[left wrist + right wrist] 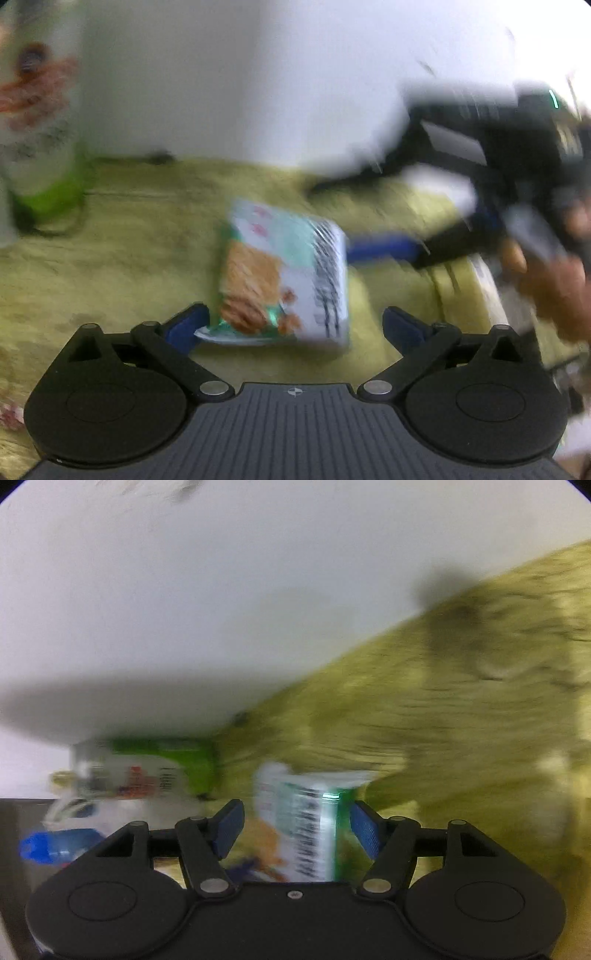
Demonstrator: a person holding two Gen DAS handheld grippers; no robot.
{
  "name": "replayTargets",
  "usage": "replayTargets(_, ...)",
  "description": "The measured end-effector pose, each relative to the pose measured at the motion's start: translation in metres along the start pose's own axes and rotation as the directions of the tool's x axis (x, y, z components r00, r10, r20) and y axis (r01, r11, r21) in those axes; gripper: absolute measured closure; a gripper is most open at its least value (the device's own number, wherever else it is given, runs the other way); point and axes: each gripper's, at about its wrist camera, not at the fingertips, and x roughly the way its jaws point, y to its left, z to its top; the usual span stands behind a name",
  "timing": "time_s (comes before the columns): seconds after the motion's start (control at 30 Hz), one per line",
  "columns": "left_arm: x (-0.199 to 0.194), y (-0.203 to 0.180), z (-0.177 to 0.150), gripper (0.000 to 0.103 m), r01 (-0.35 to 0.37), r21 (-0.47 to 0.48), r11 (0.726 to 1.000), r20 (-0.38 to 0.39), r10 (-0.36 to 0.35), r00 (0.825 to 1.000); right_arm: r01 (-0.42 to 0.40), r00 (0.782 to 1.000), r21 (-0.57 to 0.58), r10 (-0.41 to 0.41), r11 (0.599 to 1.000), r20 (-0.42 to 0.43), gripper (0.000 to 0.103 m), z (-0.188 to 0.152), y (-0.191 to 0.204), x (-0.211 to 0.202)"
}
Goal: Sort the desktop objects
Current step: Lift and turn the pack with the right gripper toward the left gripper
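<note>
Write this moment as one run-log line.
left hand-held gripper: open | right hand-held gripper: open | snack packet: on yellow-green cloth, between the jaws

A yellow-green patterned cloth (122,266) covers the tabletop and fills the lower part of the left wrist view; in the right wrist view it slants up to the right. Behind it stands a plain white wall (229,81), meeting the cloth along its far edge. Both views are blurred, so the cloth's pattern cannot be made out.
</note>
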Motion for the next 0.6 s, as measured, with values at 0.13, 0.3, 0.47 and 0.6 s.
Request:
replayTargets(0.13, -0.014, -0.022, -0.008, 0.002, 0.166, 0.085, 0.982, -0.063, -0.161, 0.985, -0.076, 0.995, -0.044, 0.079, 0.996, 0.064, 0.034, 0.0, 0.01, -0.005)
replayTargets(0.3, -0.03, -0.009, -0.004, 0.002, 0.057, 0.042, 0.997, 0.043, -0.059, 0.997, -0.018, 0.996, -0.034, 0.021, 0.999, 0.09, 0.034, -0.003, 0.007, -0.023)
replayTargets(0.47, -0.023, 0.016, 0.01, 0.002, -0.093, -0.049, 0.994, 0.142, 0.099, 0.985, 0.088, 0.995, 0.034, -0.089, 0.996, 0.046, 0.034, -0.008, -0.011, -0.03)
replayTargets(0.6, -0.005, 0.016, 0.009, 0.001, -0.089, -0.043, 0.995, 0.089, 0.093, 0.992, 0.069, 0.997, 0.074, -0.068, 0.995, -0.023, 0.034, -0.017, -0.019, -0.012)
